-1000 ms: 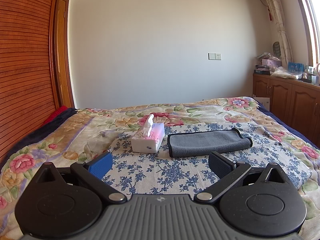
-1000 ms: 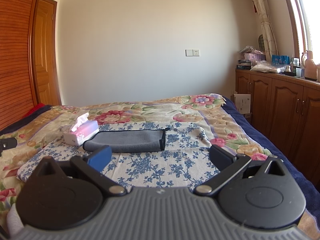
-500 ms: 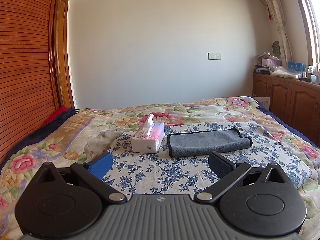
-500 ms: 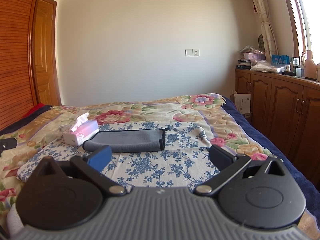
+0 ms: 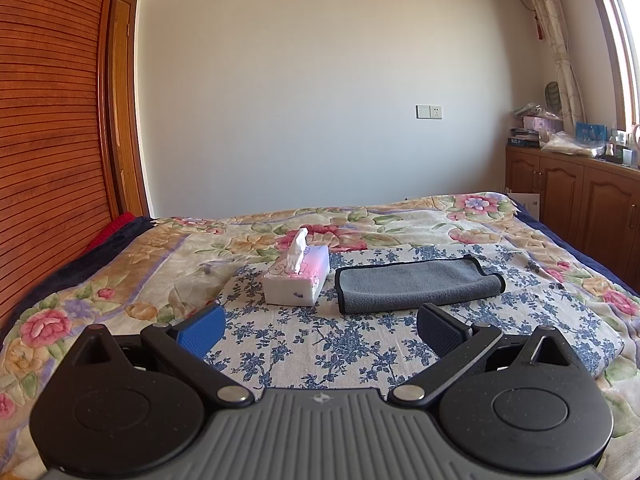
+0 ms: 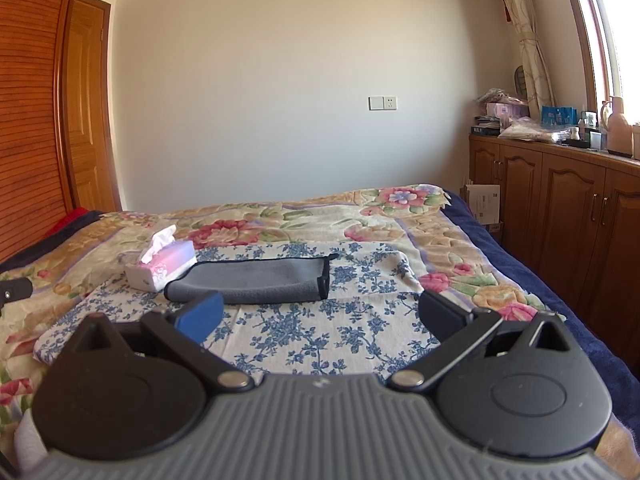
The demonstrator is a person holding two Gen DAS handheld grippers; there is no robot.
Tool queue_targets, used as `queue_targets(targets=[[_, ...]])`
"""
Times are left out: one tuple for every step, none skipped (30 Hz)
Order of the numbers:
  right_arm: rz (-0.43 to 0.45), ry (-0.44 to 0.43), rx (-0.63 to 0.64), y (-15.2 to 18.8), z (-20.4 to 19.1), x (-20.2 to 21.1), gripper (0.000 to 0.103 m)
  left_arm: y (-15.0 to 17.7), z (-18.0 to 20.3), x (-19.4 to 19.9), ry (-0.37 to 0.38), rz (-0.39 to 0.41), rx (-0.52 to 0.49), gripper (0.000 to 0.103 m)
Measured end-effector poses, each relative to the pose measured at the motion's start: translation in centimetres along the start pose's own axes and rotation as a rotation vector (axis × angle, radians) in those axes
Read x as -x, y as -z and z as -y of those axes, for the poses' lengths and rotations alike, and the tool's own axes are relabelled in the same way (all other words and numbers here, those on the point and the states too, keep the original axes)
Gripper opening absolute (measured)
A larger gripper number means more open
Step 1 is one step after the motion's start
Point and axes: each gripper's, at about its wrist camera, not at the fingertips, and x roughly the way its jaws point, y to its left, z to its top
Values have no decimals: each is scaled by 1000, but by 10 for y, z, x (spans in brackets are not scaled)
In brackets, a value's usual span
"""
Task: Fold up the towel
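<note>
Nothing has moved: folded gray towel (image 5: 418, 285) beside tissue box (image 5: 298, 282), fingers spread

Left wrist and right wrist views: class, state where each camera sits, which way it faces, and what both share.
Left wrist: on the left tongs, facing along the bed; open fingers show, gray towel ahead right.
Right wrist: on the right tongs, facing likewise; open fingers show, towel ahead left.
Shared: towel, tissue box, blue-flowered cloth.
</note>
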Motion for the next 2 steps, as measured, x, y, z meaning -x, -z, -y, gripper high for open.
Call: queue_targets(targets=[[0,-1,0,0,0,0,103,0,0,0,0,0,0,103],[0,0,0,0,0,0,103,0,0,0,-1,0,0,103]])
